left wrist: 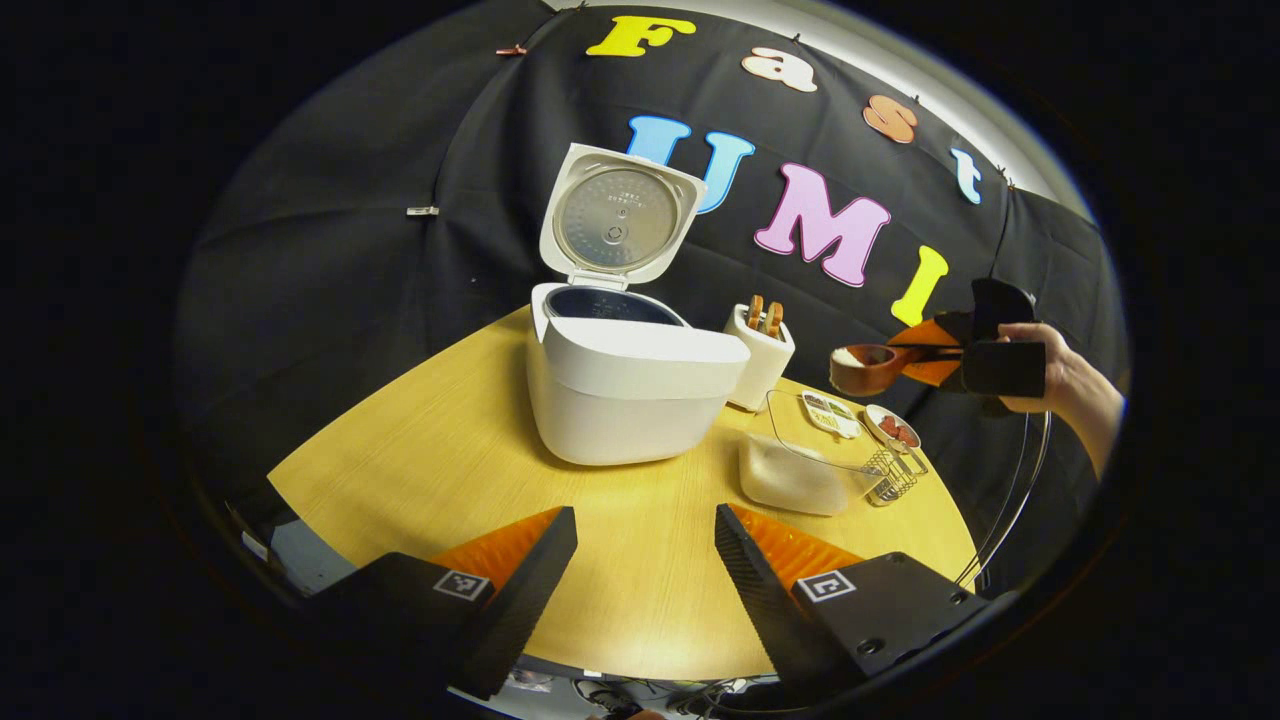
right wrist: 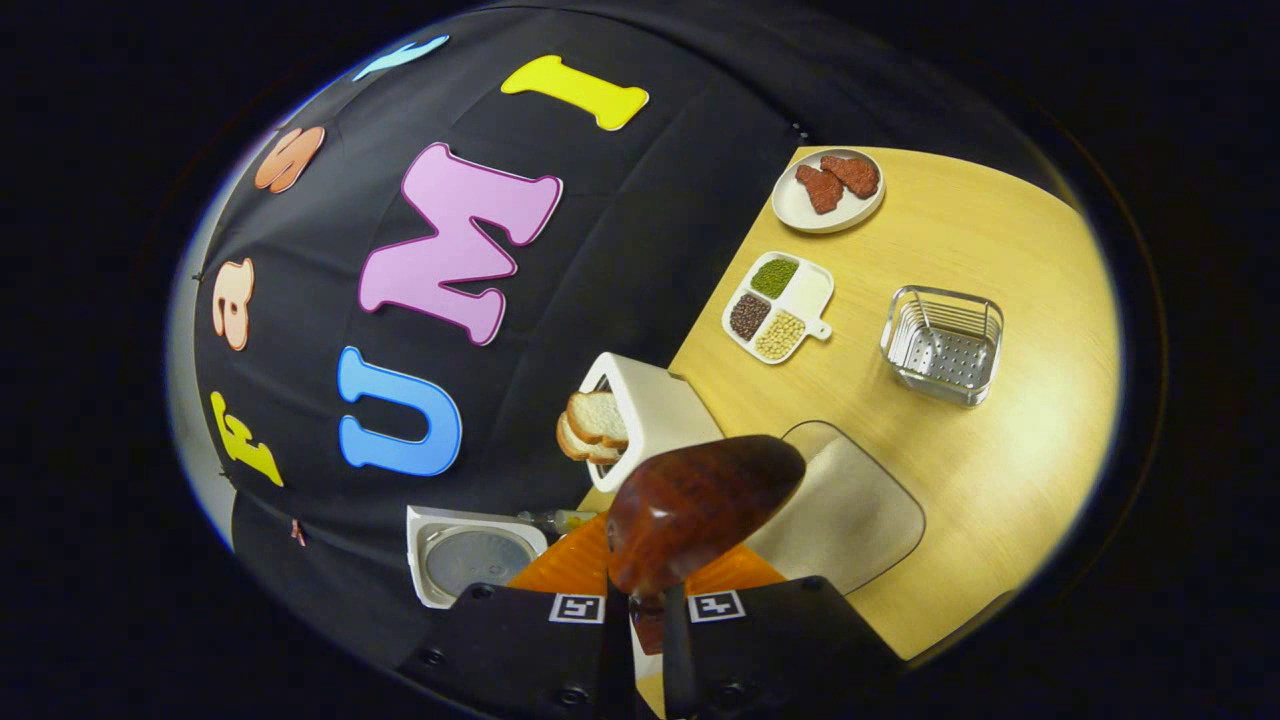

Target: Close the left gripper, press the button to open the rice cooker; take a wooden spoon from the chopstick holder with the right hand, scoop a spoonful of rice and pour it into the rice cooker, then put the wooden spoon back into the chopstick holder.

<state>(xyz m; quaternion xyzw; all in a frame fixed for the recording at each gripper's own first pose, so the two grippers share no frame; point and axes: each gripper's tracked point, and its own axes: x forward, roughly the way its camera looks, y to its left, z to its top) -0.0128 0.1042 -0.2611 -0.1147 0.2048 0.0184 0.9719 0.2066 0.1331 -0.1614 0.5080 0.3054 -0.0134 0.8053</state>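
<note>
wooden table (left wrist: 430, 460) carries the white rice cooker (left wrist: 625, 385), lid (left wrist: 618, 215) upright and open. just beside it stands the chopstick holder (left wrist: 760, 360), then a clear rice container (left wrist: 795, 470), a wire basket (right wrist: 942, 345), a divided dish (right wrist: 777, 305) and a small plate (right wrist: 828, 190). right gripper (right wrist: 645, 610), jaws clamped on the wooden spoon (left wrist: 870, 368), holds rice above the container. left gripper (left wrist: 645, 545) hovers low, jaws apart.

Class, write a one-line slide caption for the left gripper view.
Right gripper carries a rice-filled brown wooden spoon towards the open white rice cooker on the round wooden table.
</note>
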